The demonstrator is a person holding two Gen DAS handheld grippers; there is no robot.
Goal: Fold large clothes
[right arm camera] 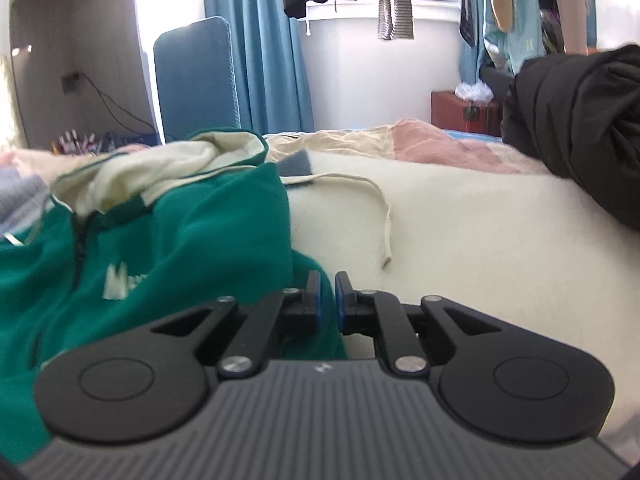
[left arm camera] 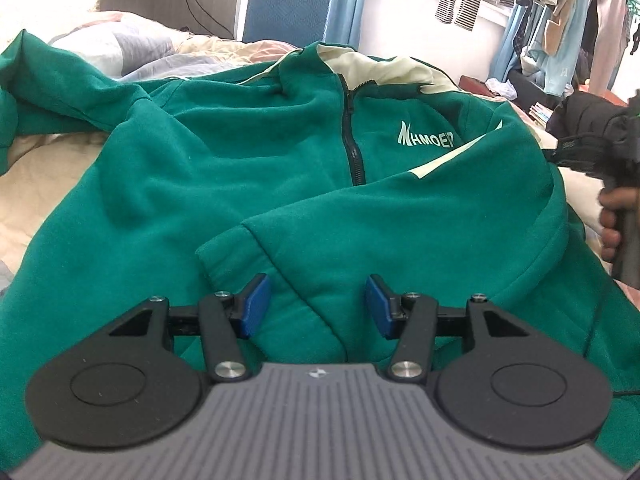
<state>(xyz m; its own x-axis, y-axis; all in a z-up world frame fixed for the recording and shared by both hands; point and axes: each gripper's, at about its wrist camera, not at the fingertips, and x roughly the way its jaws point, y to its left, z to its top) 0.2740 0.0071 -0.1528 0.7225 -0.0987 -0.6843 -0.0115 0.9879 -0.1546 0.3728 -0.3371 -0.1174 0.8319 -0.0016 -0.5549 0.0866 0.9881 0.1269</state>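
Green jacket (left arm camera: pixel 248 184) spread on cream bedding (right arm camera: pixel 480 248), blue curtain (right arm camera: pixel 276 60) behind

Home bedroom: bed (right arm camera: pixel 460 220), hanging laundry (right arm camera: pixel 396 16).

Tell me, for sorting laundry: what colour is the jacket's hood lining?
Cream, against the green jacket; the hood lining shows best in the left wrist view.

Green fleece jacket (left arm camera: pixel 248 168) lies front-up, spread across the bed (right arm camera: pixel 460 240). Dark zipper (left arm camera: pixel 354 140) closed down the chest, cream collar lining (left arm camera: pixel 372 66) showing at the top, pale "MHMOER" logo (left arm camera: pixel 426 136) on the chest. One sleeve (left arm camera: pixel 400 220) folded across the front, cuff (left arm camera: pixel 232 256) near the hem; other sleeve stretched outward.
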